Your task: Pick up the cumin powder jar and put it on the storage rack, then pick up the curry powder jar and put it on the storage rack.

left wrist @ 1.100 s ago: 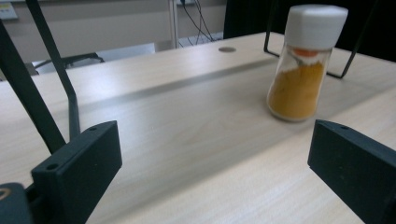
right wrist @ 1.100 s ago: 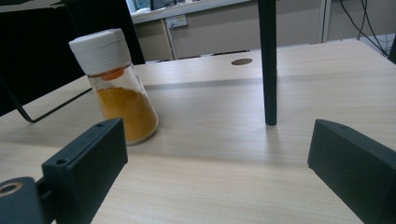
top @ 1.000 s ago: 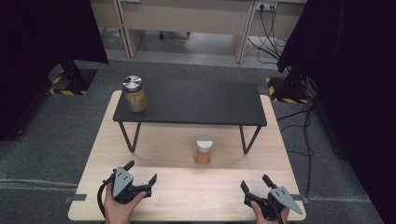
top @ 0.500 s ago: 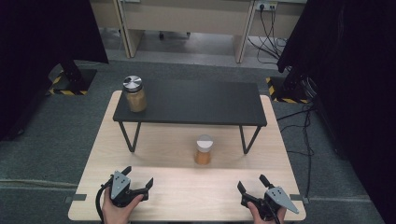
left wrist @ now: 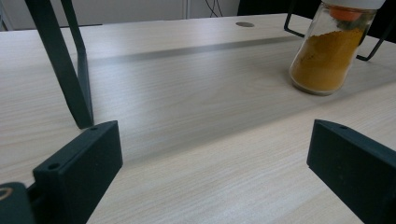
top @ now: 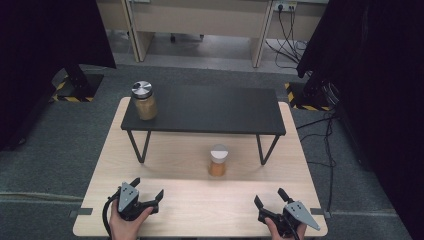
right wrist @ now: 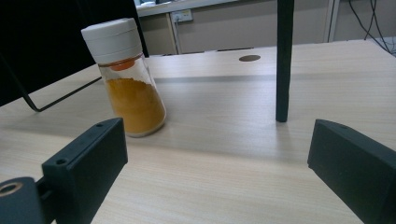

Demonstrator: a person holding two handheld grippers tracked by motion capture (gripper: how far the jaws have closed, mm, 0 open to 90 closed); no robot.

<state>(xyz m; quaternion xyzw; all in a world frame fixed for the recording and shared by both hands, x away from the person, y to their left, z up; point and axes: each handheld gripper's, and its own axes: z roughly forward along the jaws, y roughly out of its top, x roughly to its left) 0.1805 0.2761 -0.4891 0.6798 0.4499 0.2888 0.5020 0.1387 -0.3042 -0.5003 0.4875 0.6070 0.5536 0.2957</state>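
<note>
A small spice jar (top: 218, 161) with a white cap and orange powder stands on the wooden table (top: 165, 150), just in front of the black shelf (top: 210, 109). The same spice jar (left wrist: 329, 51) is at the upper right of the left gripper view, and the spice jar (right wrist: 127, 79) is at the left of the right gripper view. A bigger jar (top: 144, 100) with a silver lid and tan contents stands on the shelf's left end. My left gripper (top: 148, 190) rests open near the front left edge. My right gripper (top: 270, 198) is open near the front right edge. Both hold nothing.
The shelf stands on thin black legs (left wrist: 70, 65) that reach the table; one leg (right wrist: 283, 60) is ahead of the right gripper. Grey carpet surrounds the table, with cables (top: 325, 130) on the floor at the right and dark curtains at both sides.
Both hands have drawn back slightly toward the front edge of the table over the last second. The jars have not moved.
</note>
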